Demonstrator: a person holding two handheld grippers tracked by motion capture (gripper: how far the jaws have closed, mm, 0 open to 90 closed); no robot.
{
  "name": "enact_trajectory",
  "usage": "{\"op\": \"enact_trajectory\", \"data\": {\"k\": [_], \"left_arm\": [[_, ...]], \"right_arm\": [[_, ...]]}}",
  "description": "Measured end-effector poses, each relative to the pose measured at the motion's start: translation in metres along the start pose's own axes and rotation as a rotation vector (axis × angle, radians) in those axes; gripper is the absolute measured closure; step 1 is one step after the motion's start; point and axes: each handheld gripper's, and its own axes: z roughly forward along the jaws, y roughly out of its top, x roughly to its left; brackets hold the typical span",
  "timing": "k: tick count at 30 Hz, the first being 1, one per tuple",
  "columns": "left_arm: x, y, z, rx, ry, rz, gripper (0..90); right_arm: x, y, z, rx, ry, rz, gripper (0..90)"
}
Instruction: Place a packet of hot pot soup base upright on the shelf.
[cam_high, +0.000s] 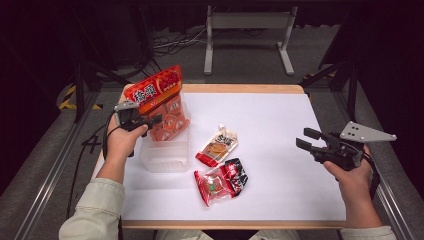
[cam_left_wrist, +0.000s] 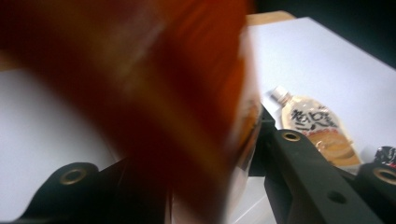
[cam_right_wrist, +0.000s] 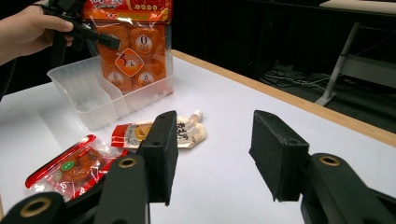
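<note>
Clear plastic bin (cam_high: 165, 155) near the white table's (cam_high: 280, 150) left edge holds one orange snack bag (cam_high: 162, 102) standing upright, pinched by the left gripper (cam_high: 150, 120). Two more packets lie on the tabletop: a spouted pouch (cam_high: 217, 145) and a red packet (cam_high: 221, 181). Over the table's right side, the right gripper (cam_high: 306, 138) hovers with jaws spread and nothing between them; dark floor and cables lie beyond.

Dark lab: metal frame rails (cam_high: 55, 165), floor cables (cam_high: 175, 42).

On my bench (cam_high: 280, 150), the bin (cam_high: 165, 155) sits at nine o'clock with the snack bag (cam_high: 162, 100) standing in it. The spouted pouch (cam_high: 218, 145) lies at centre, the wrapped packet (cam_high: 221, 181) at its six o'clock.
</note>
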Motion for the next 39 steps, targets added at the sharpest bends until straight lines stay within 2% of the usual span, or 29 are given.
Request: {"op": "enact_trajectory", "data": {"k": [3, 6, 13, 15, 17, 20, 21, 22, 23, 25, 27, 33, 36, 38, 39], "left_arm": [[0.002, -0.002, 0.0, 0.0, 0.013, -0.007, 70.0], [0.003, -0.003, 0.001, -0.005, 0.017, 0.0, 69.7], [0.001, -0.002, 0.0, 0.001, 0.053, 0.013, 66.1], [0.002, -0.002, -0.002, -0.006, 0.066, 0.02, 61.0], [0.003, -0.003, -0.005, -0.028, 0.068, -0.009, 55.2], [0.003, -0.003, -0.009, -0.072, 0.077, -0.037, 38.5], [0.003, -0.003, -0.009, -0.072, 0.077, -0.037, 33.4], [0.003, -0.003, -0.011, -0.084, 0.078, -0.038, 33.4], [0.002, -0.003, -0.011, -0.095, 0.078, -0.039, 26.1], [0.001, -0.004, -0.015, -0.103, 0.087, -0.011, 19.5], [-0.003, -0.005, -0.021, -0.142, 0.07, 0.004, 12.7], [-0.012, -0.007, -0.04, -0.159, 0.056, 0.023, 10.5], [-0.018, -0.011, -0.052, -0.131, 0.064, 0.055, 9.9], [-0.019, -0.012, -0.055, -0.137, 0.06, 0.065, 9.7], [-0.021, -0.014, -0.058, -0.147, 0.039, 0.07, 9.7]], "right_arm": [[0.0, 0.0, 0.0, 0.001, 0.002, 0.0, 52.1], [0.0, -0.001, 0.002, 0.004, 0.005, 0.0, 52.1], [0.0, -0.001, 0.005, 0.013, 0.01, 0.002, 51.9], [-0.001, -0.002, 0.006, 0.015, 0.012, 0.005, 51.8], [-0.001, -0.002, 0.007, 0.015, 0.014, 0.007, 51.6], [-0.001, -0.002, 0.01, 0.02, 0.018, 0.006, 51.2], [0.0, -0.002, 0.01, 0.02, 0.019, 0.007, 51.2], [0.0, -0.002, 0.01, 0.02, 0.019, 0.007, 51.2], [0.0, -0.002, 0.011, 0.022, 0.021, 0.007, 51.0], [0.0, -0.002, 0.013, 0.025, 0.023, 0.007, 50.5], [0.001, -0.002, 0.014, 0.03, 0.023, 0.009, 50.3], [0.0, -0.003, 0.015, 0.033, 0.024, 0.013, 49.4], [0.001, -0.003, 0.015, 0.034, 0.022, 0.014, 49.1], [0.001, -0.003, 0.016, 0.037, 0.024, 0.013, 49.0], [0.001, -0.004, 0.016, 0.04, 0.026, 0.012, 48.8]]}}
